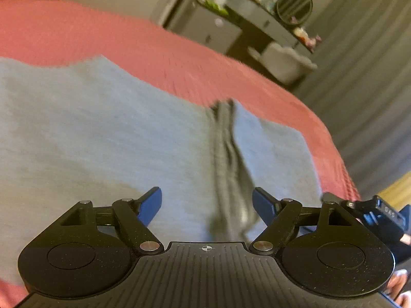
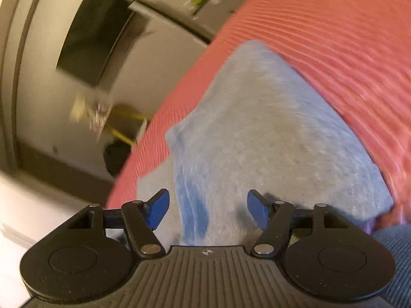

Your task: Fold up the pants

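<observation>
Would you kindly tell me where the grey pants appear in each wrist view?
Left wrist: grey pants fill left and centre, ahead of the open jaws.
Right wrist: they run from centre to lower right.
Shared landmark: the red bedspread beneath them.

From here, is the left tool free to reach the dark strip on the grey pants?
Probably yes. The left tool is open above the grey pants, and the dark strip runs between its fingers with nothing covering it.
</observation>
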